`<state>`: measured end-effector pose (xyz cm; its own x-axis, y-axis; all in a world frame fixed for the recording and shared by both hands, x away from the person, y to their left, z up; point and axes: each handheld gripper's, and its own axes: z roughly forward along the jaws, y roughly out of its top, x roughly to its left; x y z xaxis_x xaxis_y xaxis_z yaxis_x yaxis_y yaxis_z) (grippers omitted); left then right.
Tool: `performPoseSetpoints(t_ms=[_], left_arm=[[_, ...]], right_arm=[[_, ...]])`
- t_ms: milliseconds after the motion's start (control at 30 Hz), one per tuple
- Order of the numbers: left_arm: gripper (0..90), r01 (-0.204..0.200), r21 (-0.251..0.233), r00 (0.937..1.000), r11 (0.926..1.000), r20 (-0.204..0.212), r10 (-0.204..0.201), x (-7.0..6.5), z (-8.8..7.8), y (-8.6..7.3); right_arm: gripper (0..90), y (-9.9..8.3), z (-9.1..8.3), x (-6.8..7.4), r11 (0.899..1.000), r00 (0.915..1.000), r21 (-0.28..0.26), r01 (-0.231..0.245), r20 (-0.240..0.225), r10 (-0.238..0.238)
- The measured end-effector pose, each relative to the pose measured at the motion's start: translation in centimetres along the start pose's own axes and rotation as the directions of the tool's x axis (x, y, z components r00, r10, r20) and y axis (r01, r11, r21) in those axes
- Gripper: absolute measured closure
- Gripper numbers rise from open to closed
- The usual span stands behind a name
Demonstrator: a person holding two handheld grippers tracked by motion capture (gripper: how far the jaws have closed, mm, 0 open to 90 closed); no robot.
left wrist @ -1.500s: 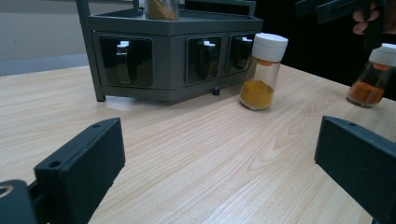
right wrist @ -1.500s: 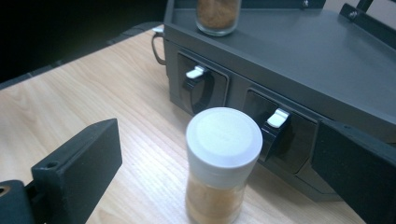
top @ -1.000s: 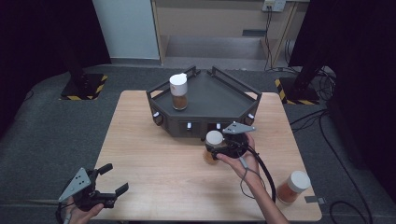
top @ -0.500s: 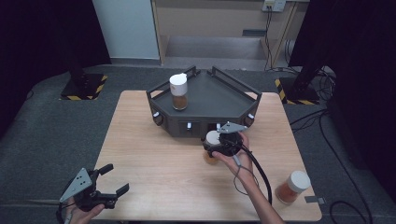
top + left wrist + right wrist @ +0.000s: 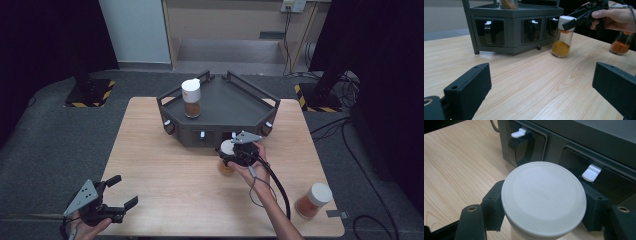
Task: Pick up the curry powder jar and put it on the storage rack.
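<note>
The right gripper [image 5: 231,152] has just been closing its jaws, and they now clamp the white lid of a spice jar [image 5: 226,159] (orange powder inside) that stands upright on the wooden table [image 5: 165,175], just in front of the dark grey rack [image 5: 240,107]. The left gripper [image 5: 117,200] rests at the table's near left corner, jaws spread and empty, well apart from the jar. A second jar [image 5: 191,98] stands on the rack top, a third jar [image 5: 312,200] near the table's right edge.

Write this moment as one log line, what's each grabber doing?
right gripper: shut on spice jar, jaws just closed | left gripper: open, idle | jar on table
</note>
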<state>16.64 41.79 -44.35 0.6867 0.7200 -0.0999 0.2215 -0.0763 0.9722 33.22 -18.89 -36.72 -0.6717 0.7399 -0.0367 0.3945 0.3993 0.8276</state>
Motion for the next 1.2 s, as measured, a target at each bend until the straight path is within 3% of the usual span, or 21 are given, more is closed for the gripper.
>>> performPoseSetpoints(t_ms=[333, 567, 833, 1200], left_arm=[[1.0, -0.002, 0.001, 1.0, 1.0, 0.004, 0.002, 0.1, 0.0, 0.0], [1.1, -0.001, 0.003, 1.0, 1.0, 0.007, 0.001, 0.2, 0.1, 0.0], [1.8, -0.004, 0.002, 0.9999, 1.0, 0.011, 0.004, 0.2, 0.1, 0.0], [1.8, -0.007, 0.002, 0.9999, 1.0, 0.015, 0.007, 0.2, 0.1, 0.1]], right_arm=[[33.4, 1.1, 0.0, -0.1, 0.999, 1.0, 0.041, -0.001, 0.003, 0.001], [33.4, 2.2, -1.1, -0.1, 0.999, 1.0, 0.037, 0.003, 0.003, -0.003], [33.5, 5.3, -3.5, -0.5, 1.0, 0.9995, 0.015, 0.016, -0.029, -0.016], [33.5, 8.8, -4.9, -1.8, 0.998, 0.9954, 0.008, 0.07, -0.067, -0.07]])
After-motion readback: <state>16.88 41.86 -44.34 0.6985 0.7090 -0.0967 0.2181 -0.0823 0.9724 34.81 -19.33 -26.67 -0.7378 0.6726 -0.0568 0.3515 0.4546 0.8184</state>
